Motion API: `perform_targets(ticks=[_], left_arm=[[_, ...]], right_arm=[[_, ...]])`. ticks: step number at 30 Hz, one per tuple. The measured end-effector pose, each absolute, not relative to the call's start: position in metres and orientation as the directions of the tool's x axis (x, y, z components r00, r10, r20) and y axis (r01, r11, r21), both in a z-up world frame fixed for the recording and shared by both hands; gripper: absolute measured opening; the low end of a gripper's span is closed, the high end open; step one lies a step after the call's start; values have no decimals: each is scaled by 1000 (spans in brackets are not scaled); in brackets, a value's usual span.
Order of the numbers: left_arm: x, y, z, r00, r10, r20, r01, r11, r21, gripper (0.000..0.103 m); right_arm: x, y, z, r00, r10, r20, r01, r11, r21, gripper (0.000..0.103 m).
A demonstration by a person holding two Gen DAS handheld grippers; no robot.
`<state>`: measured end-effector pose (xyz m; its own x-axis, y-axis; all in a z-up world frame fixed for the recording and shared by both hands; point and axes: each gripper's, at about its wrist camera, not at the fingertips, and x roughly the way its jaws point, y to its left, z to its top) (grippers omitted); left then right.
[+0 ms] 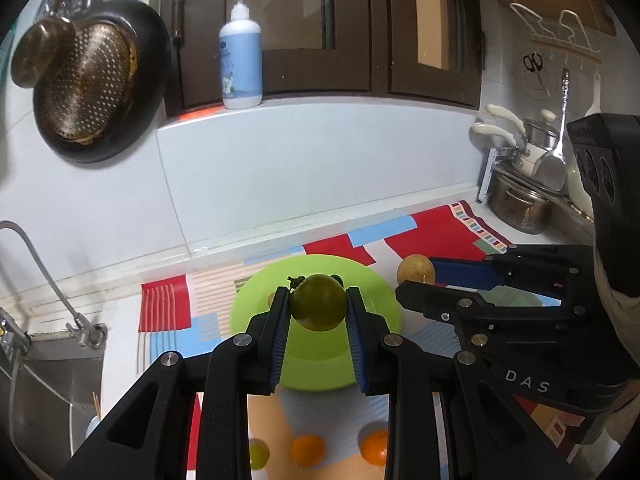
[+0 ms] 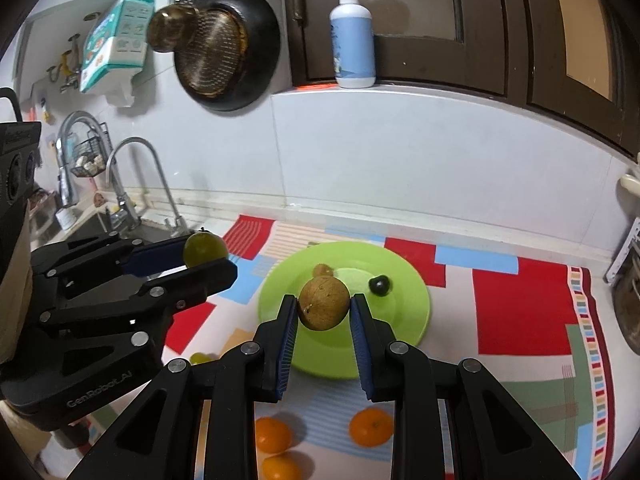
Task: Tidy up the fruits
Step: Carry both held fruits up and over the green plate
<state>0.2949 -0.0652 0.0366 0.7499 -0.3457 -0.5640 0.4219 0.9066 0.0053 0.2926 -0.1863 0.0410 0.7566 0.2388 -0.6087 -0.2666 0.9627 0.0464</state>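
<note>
My left gripper (image 1: 318,306) is shut on a green round fruit (image 1: 318,302) and holds it above the green plate (image 1: 256,308). It also shows in the right wrist view (image 2: 206,258) with the green fruit (image 2: 205,249). My right gripper (image 2: 325,308) is shut on a brown round fruit (image 2: 324,302) above the same plate (image 2: 404,320); the brown fruit also shows in the left wrist view (image 1: 416,269). A small dark fruit (image 2: 379,284) and a small brown fruit (image 2: 322,269) lie on the plate. Oranges (image 2: 371,426) (image 2: 272,434) (image 2: 281,467) and a green grape (image 2: 200,358) lie on the mat in front.
A patterned mat (image 2: 520,312) covers the counter. A sink with faucet (image 2: 132,184) is at the left. Pots (image 1: 520,204) stand at the right. A pan and strainer (image 1: 92,80) hang on the wall; a soap bottle (image 1: 240,52) stands on the sill.
</note>
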Motion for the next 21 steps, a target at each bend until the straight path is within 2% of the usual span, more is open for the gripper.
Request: perform_targets(ticks=[21], left_arm=[[380, -89, -11, 640, -359, -679, 443, 895, -55, 28]], right_arm=[[381, -208, 1, 674, 225, -704, -243, 967, 77, 28]])
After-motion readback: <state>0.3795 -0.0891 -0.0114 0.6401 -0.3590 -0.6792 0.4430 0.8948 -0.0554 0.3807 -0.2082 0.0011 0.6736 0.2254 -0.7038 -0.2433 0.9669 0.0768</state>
